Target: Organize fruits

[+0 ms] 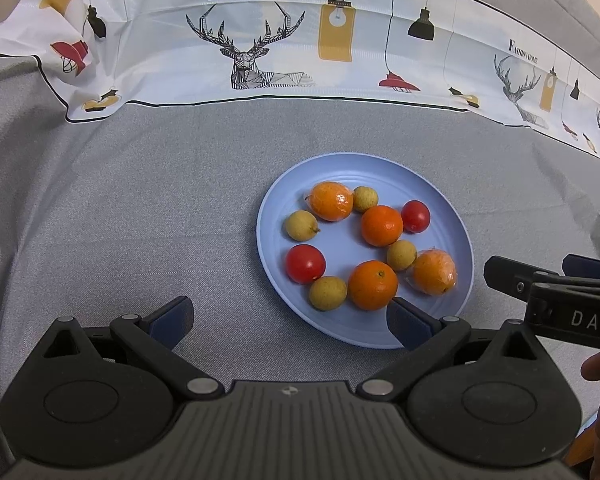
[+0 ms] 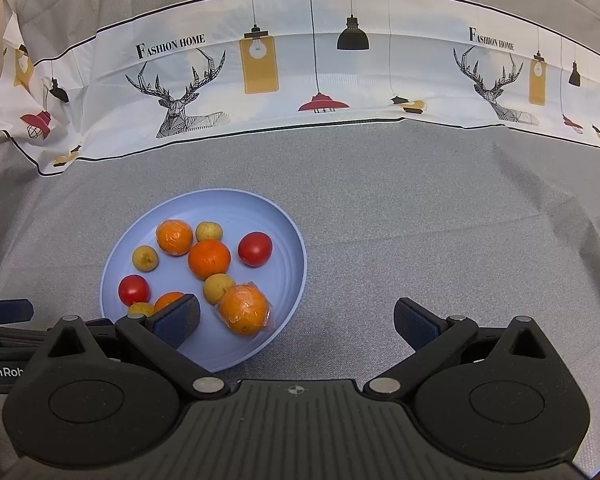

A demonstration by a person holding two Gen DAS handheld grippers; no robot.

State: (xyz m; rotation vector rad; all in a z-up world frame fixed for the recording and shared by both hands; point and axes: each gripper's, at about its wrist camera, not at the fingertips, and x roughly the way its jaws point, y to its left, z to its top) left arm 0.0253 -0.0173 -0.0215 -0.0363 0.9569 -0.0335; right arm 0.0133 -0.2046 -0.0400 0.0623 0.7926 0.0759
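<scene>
A light blue plate (image 1: 296,320) (image 2: 284,248) lies on the grey cloth and holds several fruits: oranges, two of them in clear wrap (image 1: 435,272) (image 2: 244,309), two red tomatoes (image 1: 305,263) (image 2: 255,249) and small yellow-brown fruits (image 1: 327,293) (image 2: 218,287). My left gripper (image 1: 288,320) is open and empty at the plate's near left edge, its right finger over the rim. My right gripper (image 2: 298,322) is open and empty at the plate's near right edge, its left finger over the plate. It also shows at the right of the left wrist view (image 1: 548,280).
A white printed cloth with deer and lamps (image 1: 260,40) (image 2: 300,72) runs along the back of the grey cloth (image 1: 140,200) (image 2: 460,220). The left gripper's side shows at the left edge of the right wrist view (image 2: 4,312).
</scene>
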